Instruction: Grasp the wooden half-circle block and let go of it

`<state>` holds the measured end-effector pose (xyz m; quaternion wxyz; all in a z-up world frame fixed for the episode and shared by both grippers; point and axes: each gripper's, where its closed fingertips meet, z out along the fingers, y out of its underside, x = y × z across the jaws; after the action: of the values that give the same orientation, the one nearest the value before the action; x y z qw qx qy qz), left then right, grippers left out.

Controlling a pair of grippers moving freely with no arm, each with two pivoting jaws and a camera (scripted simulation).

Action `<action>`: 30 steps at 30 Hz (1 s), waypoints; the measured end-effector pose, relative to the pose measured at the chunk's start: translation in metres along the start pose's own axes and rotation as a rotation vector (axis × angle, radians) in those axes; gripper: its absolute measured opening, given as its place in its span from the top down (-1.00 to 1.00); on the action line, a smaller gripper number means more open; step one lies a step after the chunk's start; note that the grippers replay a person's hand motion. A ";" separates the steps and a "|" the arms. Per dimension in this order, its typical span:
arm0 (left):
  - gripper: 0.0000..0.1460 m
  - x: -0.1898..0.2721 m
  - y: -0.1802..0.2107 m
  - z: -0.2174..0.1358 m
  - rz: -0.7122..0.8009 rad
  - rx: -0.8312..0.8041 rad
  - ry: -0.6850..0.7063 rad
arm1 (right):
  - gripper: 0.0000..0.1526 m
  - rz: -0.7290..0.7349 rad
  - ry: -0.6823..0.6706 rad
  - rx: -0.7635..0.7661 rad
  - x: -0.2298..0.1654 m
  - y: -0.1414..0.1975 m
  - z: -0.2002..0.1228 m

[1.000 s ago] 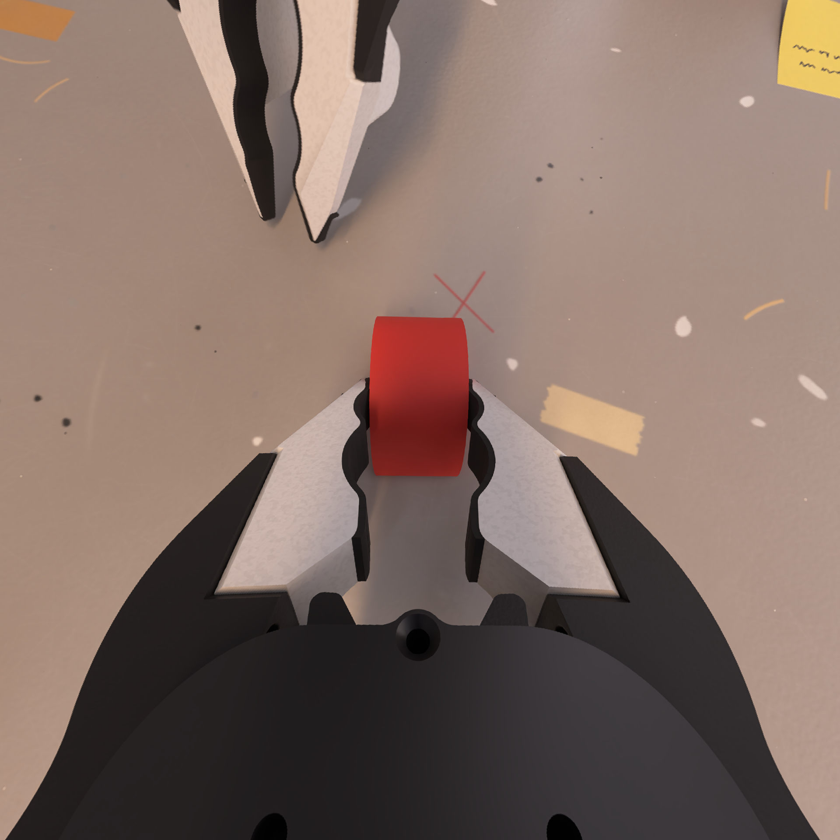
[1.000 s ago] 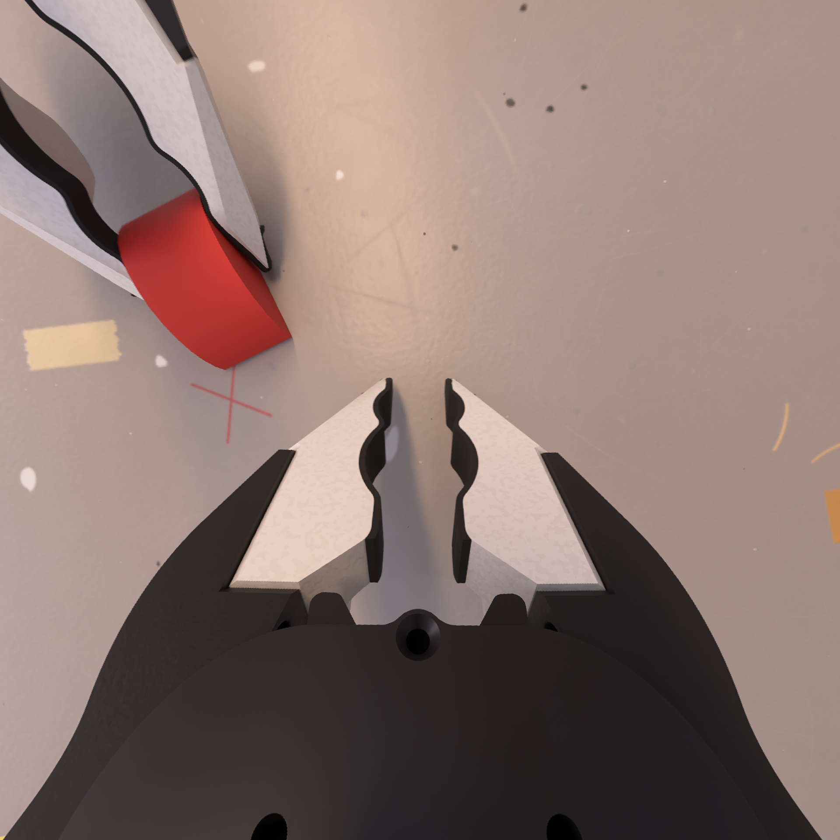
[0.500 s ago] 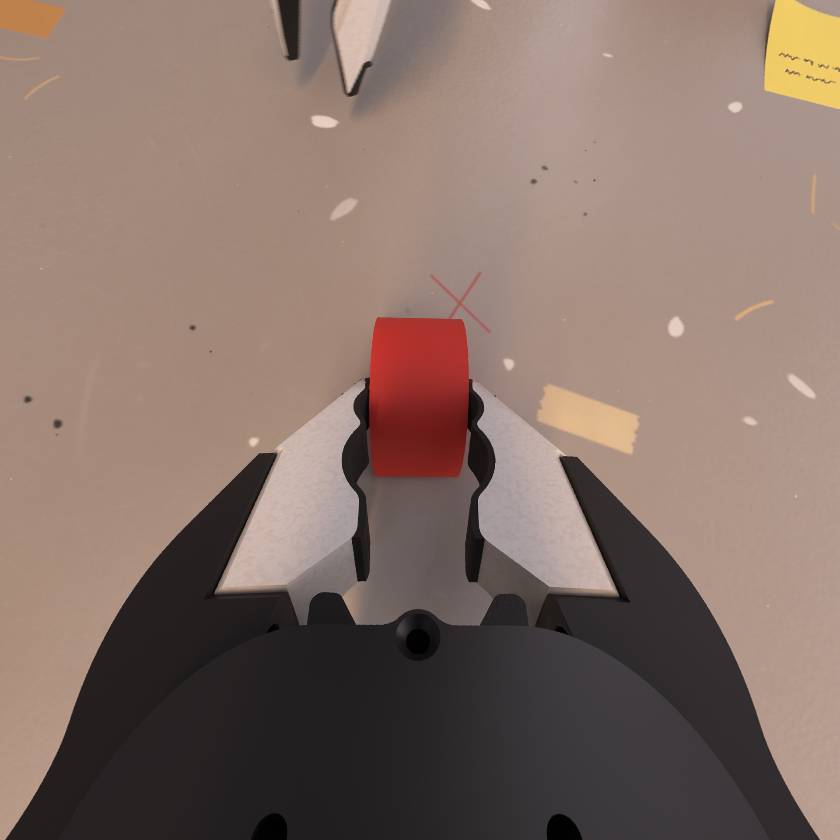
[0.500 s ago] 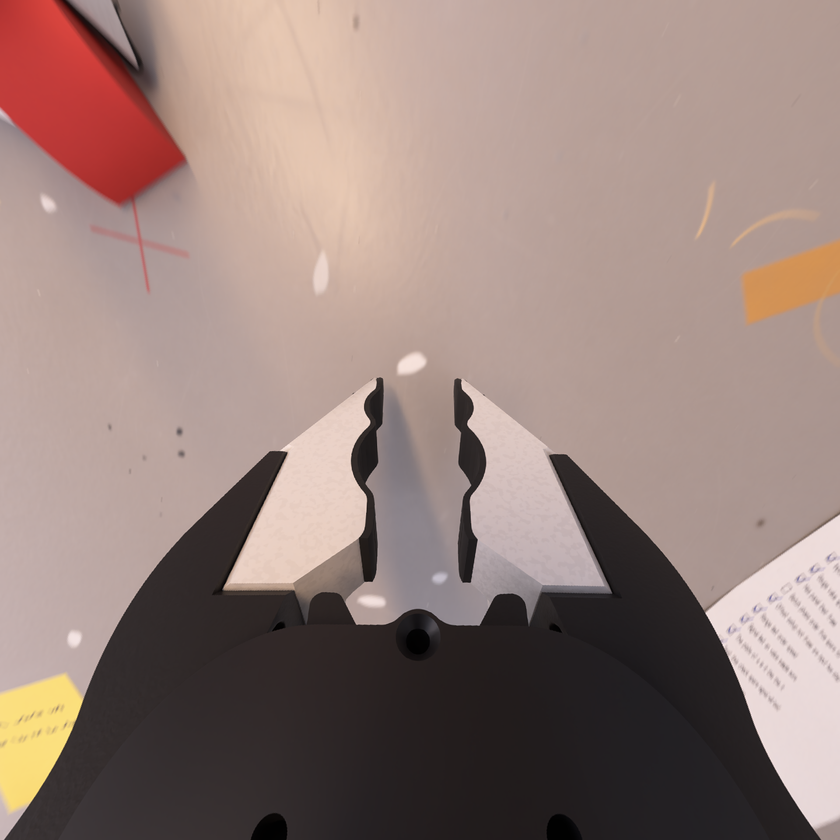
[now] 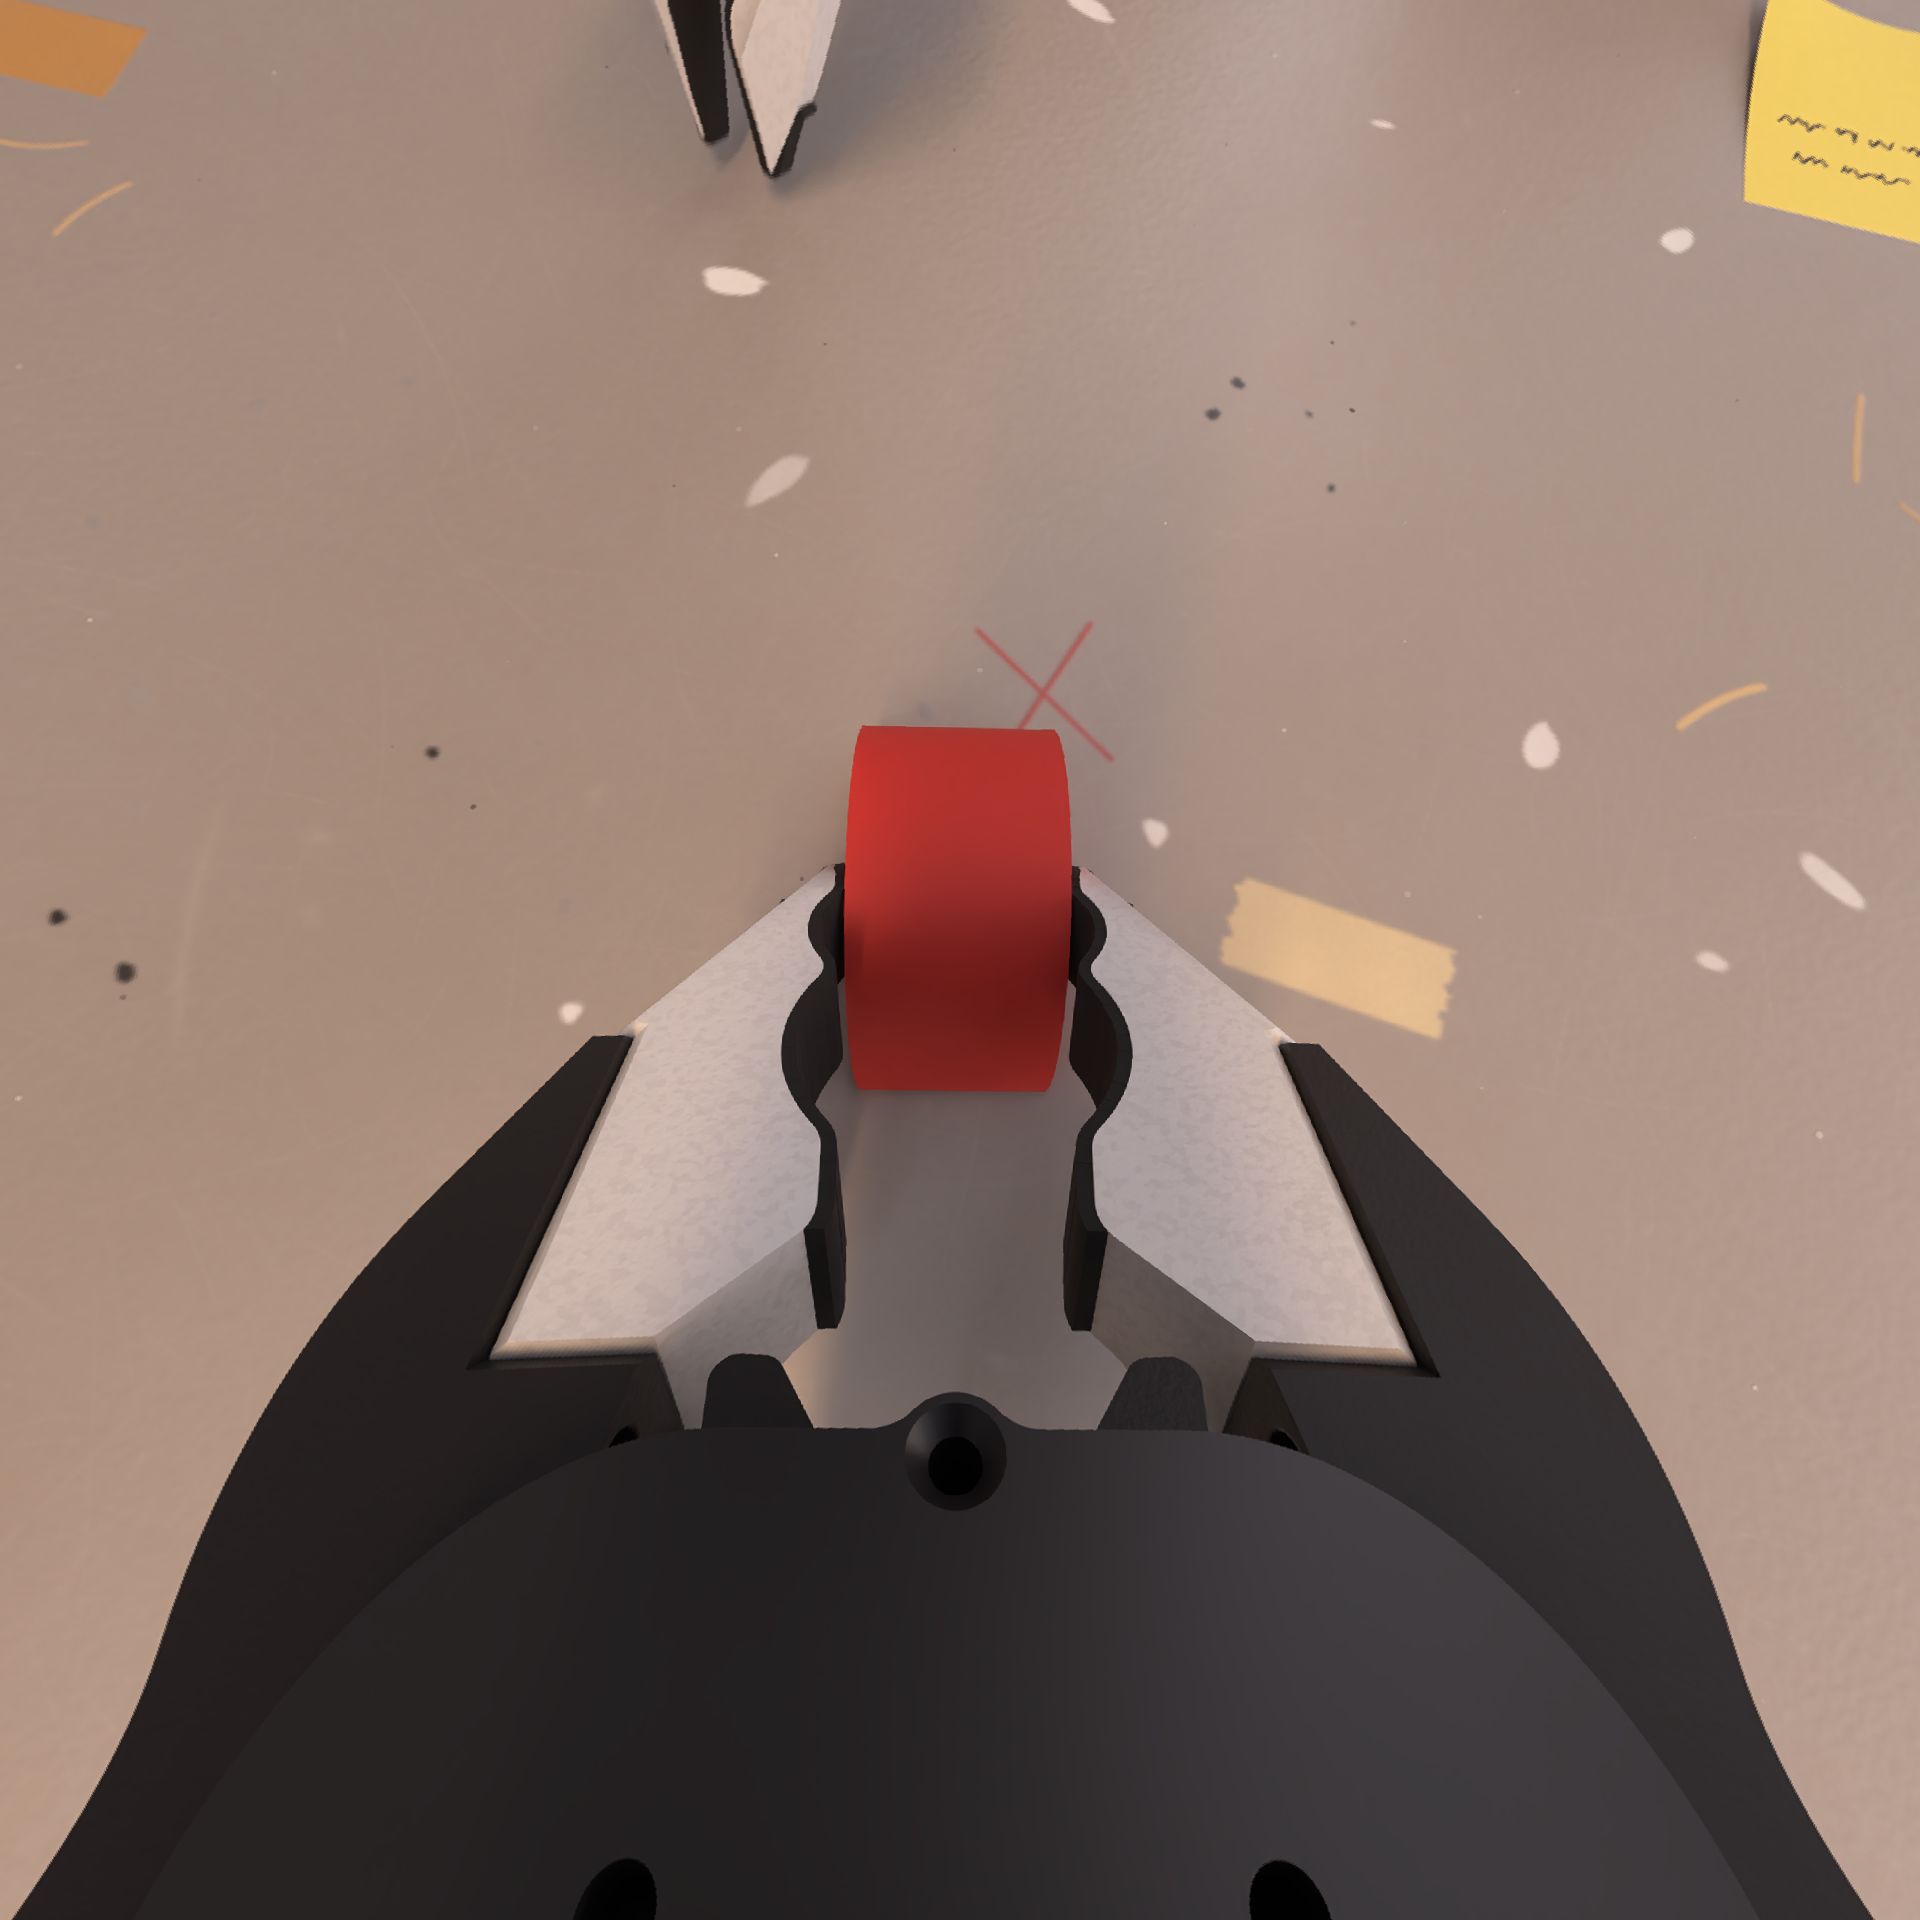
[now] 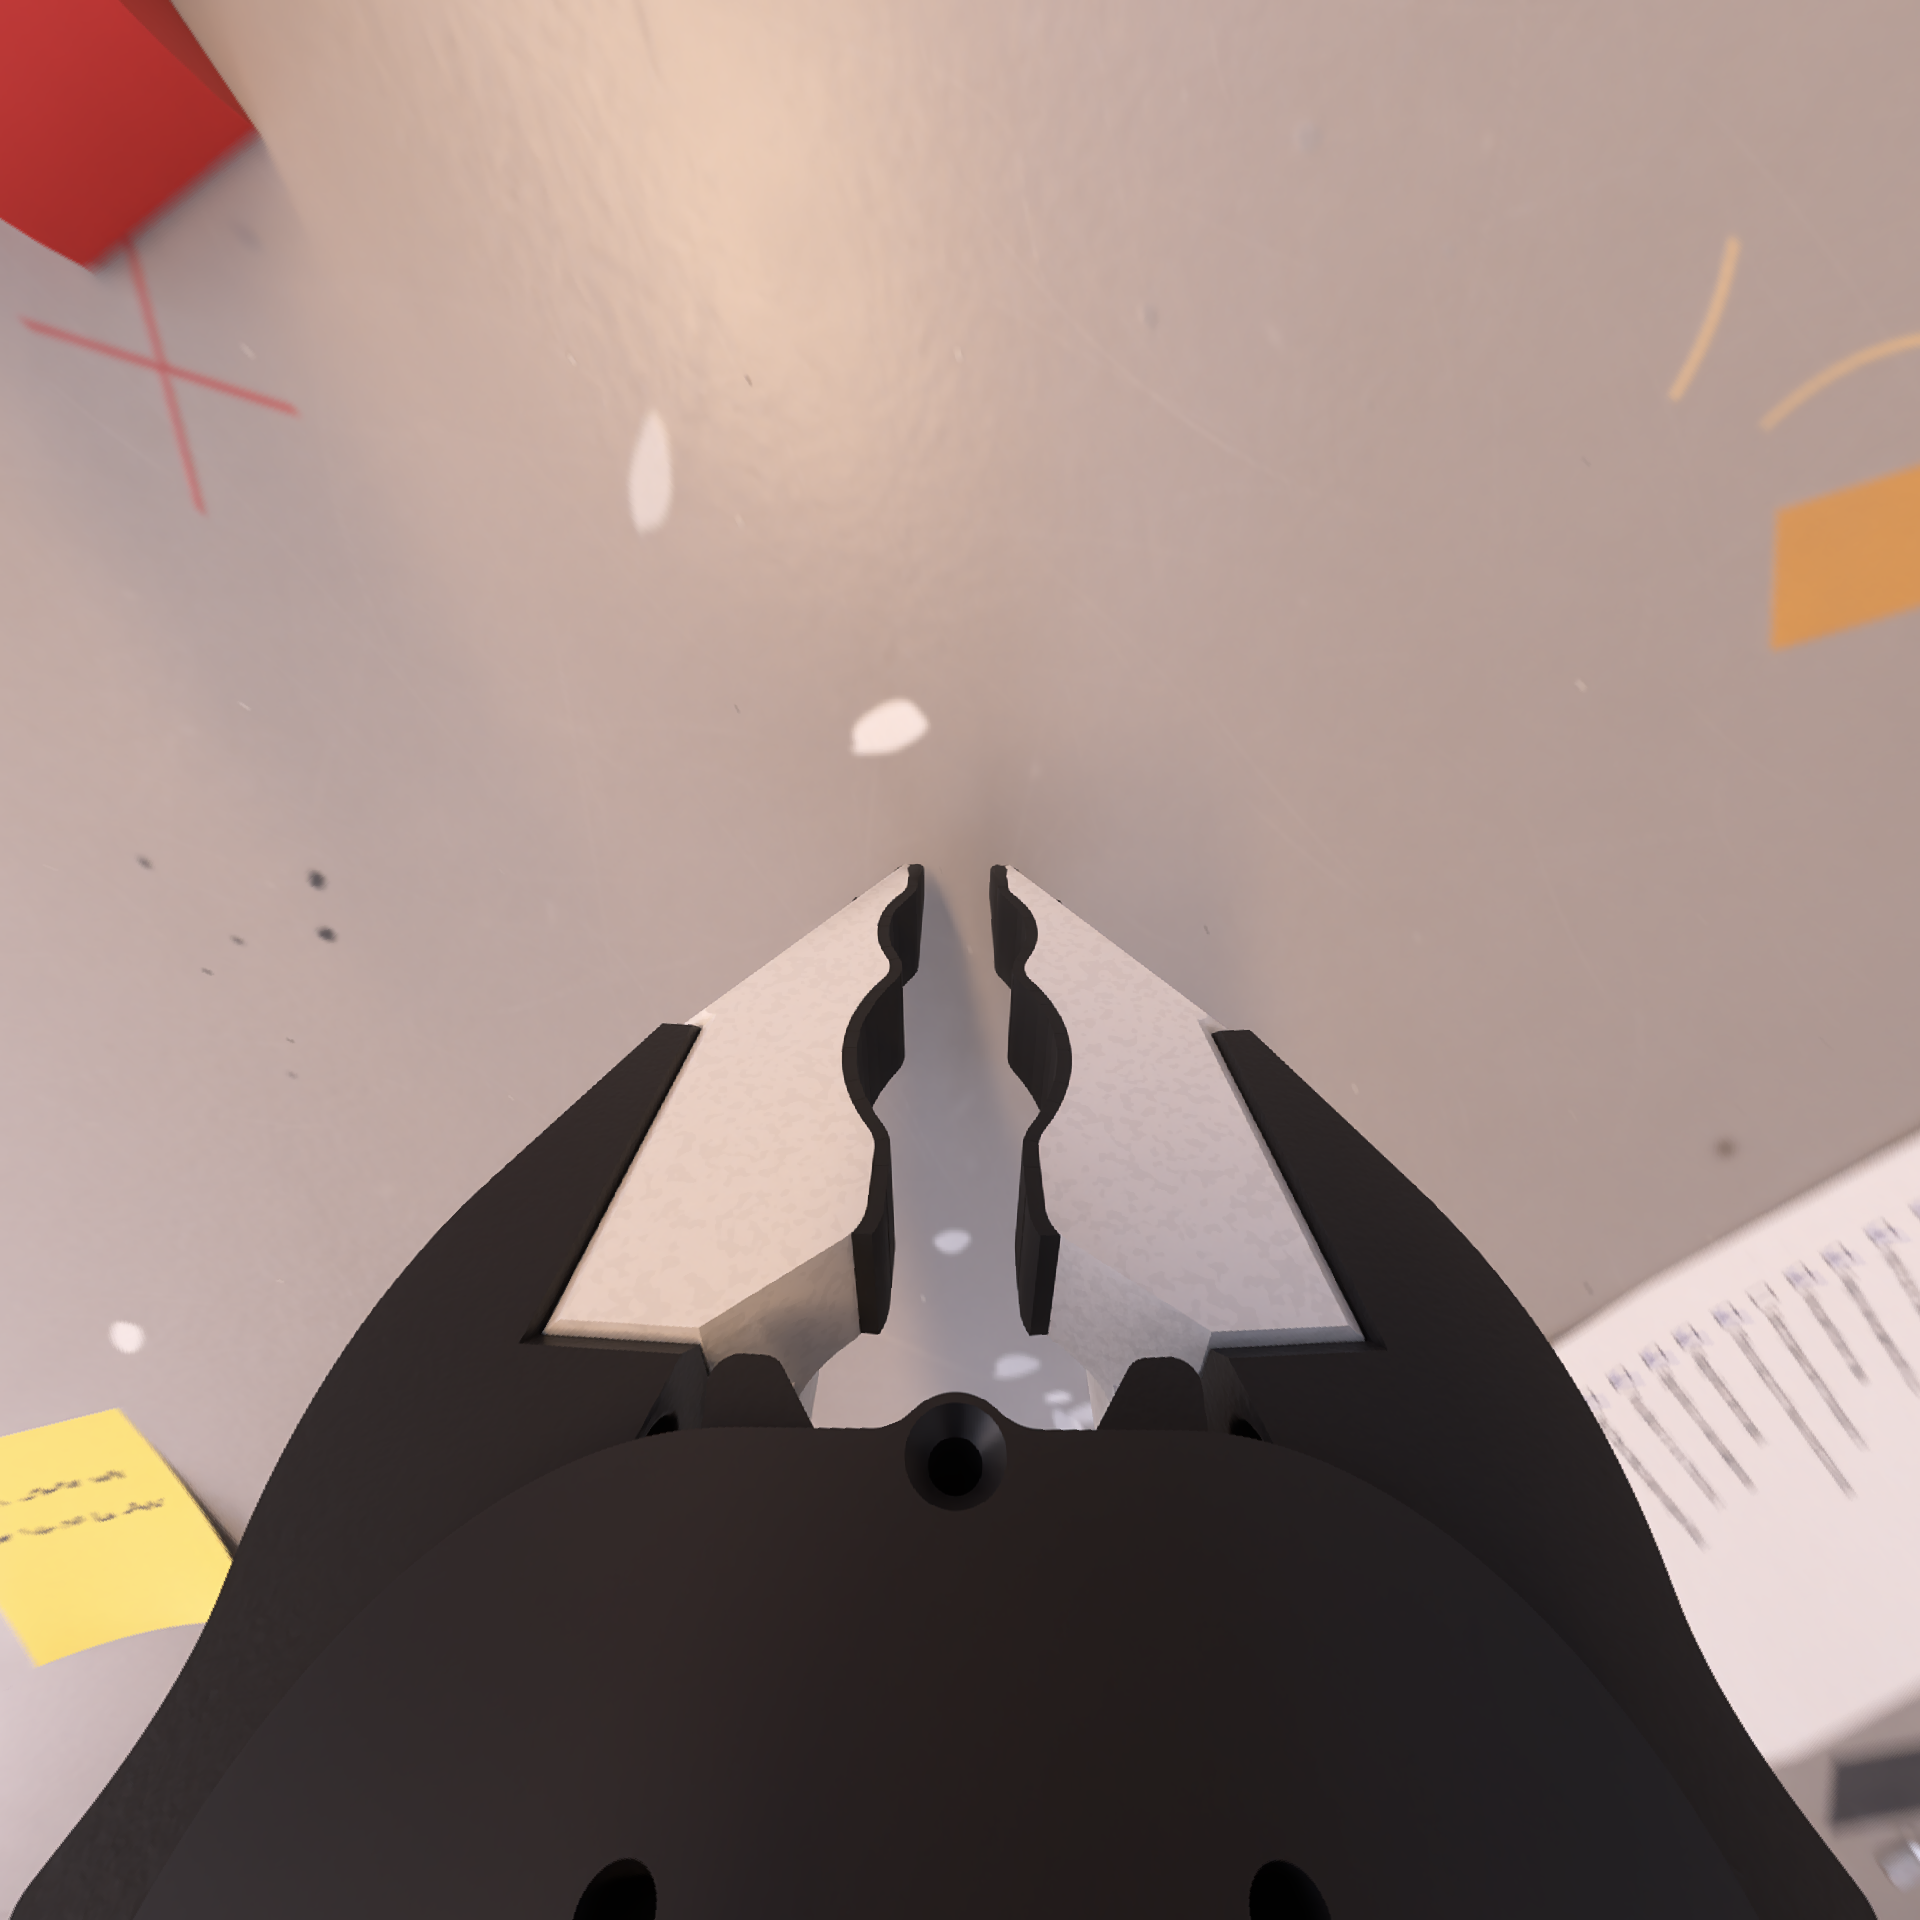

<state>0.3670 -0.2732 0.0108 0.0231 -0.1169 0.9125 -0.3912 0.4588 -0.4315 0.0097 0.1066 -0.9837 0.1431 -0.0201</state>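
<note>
Block [image 5: 956, 904] — red half-circle, curved face toward camera — sat clamped between left gripper [image 5: 956, 873] tips, at the counter [image 5: 416, 520]. Right gripper [image 6: 954, 878] well apart, nearly closed, holding nothing; release falls to left.

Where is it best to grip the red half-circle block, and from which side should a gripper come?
Grip the red half-circle block on its two flat faces, coming over the curved side, as the left gripper does now. Those faces look parallel, so the fingers sit flush against them; pads on the rounded surface would probably slip.
</note>
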 end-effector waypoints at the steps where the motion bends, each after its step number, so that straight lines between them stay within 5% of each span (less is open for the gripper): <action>1: 0.45 0.000 0.000 0.000 0.000 0.000 0.001 | 0.83 -0.005 0.039 -0.008 0.002 0.004 -0.003; 8: 0.45 0.001 -0.001 0.001 0.000 0.005 0.001 | 0.69 -0.175 -0.034 0.188 -0.037 -0.051 -0.009; 17: 0.45 0.002 -0.001 0.001 0.001 0.007 0.005 | 0.77 -0.289 -0.156 0.223 -0.073 -0.091 0.018; 22: 0.45 0.002 -0.001 0.001 0.004 0.006 -0.003 | 0.91 -0.235 -0.106 0.201 -0.054 -0.065 0.003; 26: 0.45 0.001 -0.001 0.002 0.008 0.008 -0.024 | 0.91 -0.144 -0.020 0.106 -0.032 -0.010 -0.016; 30: 0.45 0.000 -0.005 0.006 -0.003 0.011 -0.050 | 0.55 -0.044 0.065 0.080 -0.027 0.024 -0.024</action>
<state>0.3689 -0.2810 0.0102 0.0462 -0.1278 0.9093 -0.3933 0.4247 -0.4515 0.0274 0.1409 -0.9804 0.1238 -0.0600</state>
